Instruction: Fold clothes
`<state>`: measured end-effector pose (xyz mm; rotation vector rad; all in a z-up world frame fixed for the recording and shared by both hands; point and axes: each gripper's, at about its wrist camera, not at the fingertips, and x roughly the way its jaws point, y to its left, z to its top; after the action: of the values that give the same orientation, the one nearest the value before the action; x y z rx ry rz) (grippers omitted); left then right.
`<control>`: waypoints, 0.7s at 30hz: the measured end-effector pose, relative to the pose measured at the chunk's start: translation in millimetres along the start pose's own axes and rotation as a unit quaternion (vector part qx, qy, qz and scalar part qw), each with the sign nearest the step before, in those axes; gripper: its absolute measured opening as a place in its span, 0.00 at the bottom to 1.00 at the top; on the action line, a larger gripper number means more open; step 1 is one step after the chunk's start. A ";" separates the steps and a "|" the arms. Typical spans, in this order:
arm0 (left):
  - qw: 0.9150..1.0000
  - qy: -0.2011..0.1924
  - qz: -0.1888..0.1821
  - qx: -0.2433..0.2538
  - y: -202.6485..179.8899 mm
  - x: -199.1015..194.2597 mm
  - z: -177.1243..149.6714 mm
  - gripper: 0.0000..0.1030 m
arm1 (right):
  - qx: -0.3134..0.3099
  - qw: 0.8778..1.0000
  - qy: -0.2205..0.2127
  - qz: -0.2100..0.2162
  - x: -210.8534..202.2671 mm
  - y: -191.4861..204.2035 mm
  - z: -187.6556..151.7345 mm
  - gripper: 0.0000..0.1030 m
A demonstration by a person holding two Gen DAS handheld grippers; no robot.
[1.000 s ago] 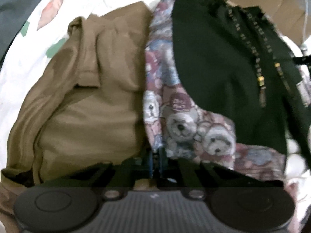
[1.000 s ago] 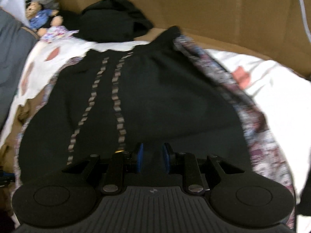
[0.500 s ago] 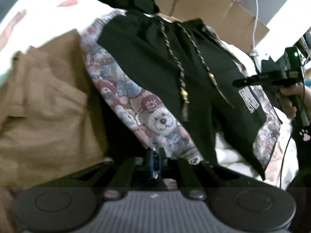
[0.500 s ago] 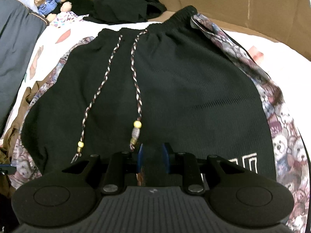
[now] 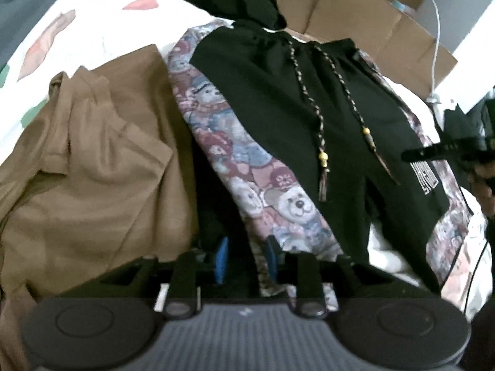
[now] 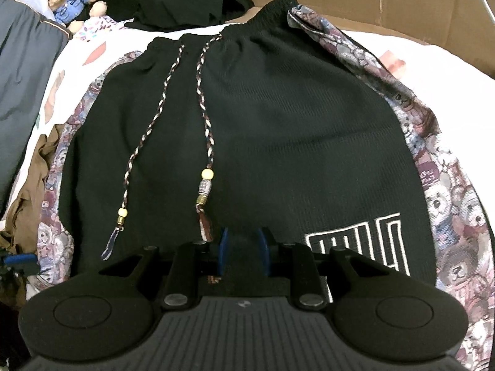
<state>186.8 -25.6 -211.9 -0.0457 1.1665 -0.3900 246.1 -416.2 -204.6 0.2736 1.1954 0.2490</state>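
Your left claw (image 5: 244, 255) is opening off the bear-print hem; your right claw (image 6: 243, 249) clamps the black hem of the shorts (image 6: 263, 117), spread flat on the bed (image 6: 433, 71). 0 folds made; brown garment (image 5: 92, 160) waits.

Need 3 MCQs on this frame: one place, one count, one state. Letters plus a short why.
1. Where does the brown garment lie relative to the black shorts, in the left wrist view?
A. picture-left of them
B. on top of them
C. picture-right of them

2. How many braided drawstring cords hang from the waistband?
A. one
B. two
C. four

3. What is the state of the shorts?
A. rolled into a ball
B. hung on a hanger
C. spread flat, front up

Answers:
1 A, the brown cloth fills that view's left half.
2 B, two beaded cords run down the front.
3 C, the waistband, cords and white logo all show on the sheet.
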 end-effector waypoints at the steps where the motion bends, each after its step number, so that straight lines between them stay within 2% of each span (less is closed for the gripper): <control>1: 1.000 0.000 -0.004 -0.005 0.1 4.1 0.9 0.34 | 0.001 1.000 0.000 0.007 0.6 3.1 -1.6 0.24; 13: 0.999 0.027 -0.020 -0.030 -6.3 59.1 10.2 0.36 | -0.020 0.998 0.017 0.049 -9.9 26.1 -26.2 0.24; 14: 0.999 0.029 -0.025 -0.034 -6.0 61.5 11.0 0.33 | -0.019 0.998 0.018 0.051 -10.3 25.9 -27.9 0.24; 15: 0.999 0.029 -0.028 -0.034 -6.1 61.6 11.4 0.18 | -0.015 0.998 0.020 0.055 -10.9 25.3 -33.4 0.24; 16: 0.998 0.028 -0.034 -0.034 -6.1 60.7 12.1 0.12 | -0.013 0.998 0.022 0.055 -10.5 24.5 -35.9 0.24; 18: 0.998 0.023 -0.051 -0.036 -4.5 54.0 13.8 0.05 | -0.010 0.998 0.025 0.057 -9.6 23.1 -41.1 0.24; 21: 0.998 0.017 -0.051 -0.029 -0.2 37.5 14.0 0.04 | -0.004 0.998 0.029 0.058 -7.4 20.9 -47.8 0.24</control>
<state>211.9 -40.1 -239.4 -0.1510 1.2123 -0.4488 197.8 -395.3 -207.4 0.3310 1.2383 0.3641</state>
